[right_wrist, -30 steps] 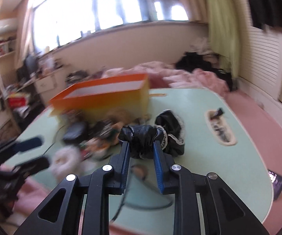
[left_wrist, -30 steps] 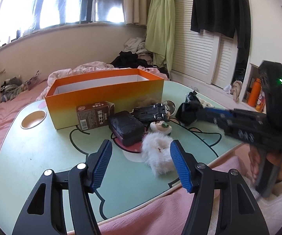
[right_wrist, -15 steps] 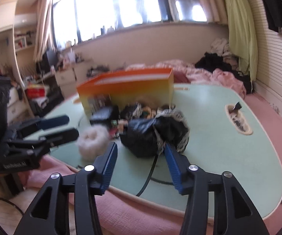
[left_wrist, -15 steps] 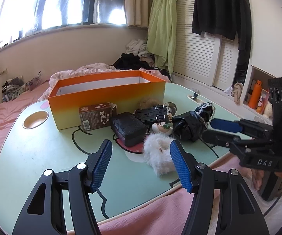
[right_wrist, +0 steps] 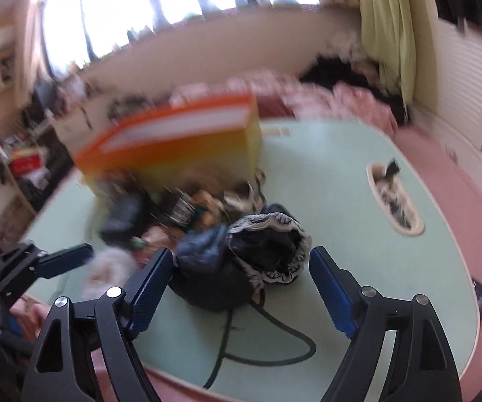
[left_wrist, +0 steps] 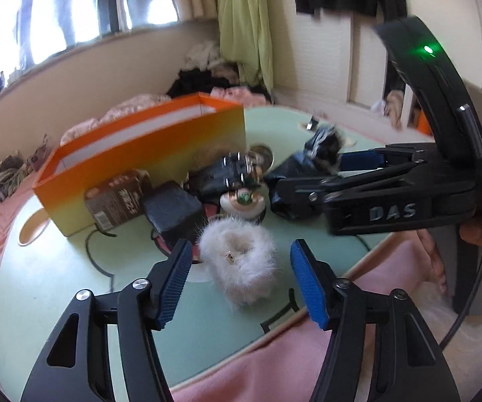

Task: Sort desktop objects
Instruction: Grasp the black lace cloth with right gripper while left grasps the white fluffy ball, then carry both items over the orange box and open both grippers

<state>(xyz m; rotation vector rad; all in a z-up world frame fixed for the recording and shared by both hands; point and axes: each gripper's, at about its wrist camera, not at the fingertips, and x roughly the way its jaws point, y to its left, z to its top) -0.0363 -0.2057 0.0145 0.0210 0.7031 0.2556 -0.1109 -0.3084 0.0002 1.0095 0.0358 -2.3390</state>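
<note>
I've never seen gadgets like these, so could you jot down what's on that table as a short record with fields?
surface: green table
container: orange box, open top
near left tool: white fluffy ring, between the closing jaws, not yet pressed
near right tool: black bag with lace trim, between the opening jaws
beside box: brown carton, black pouch
</note>
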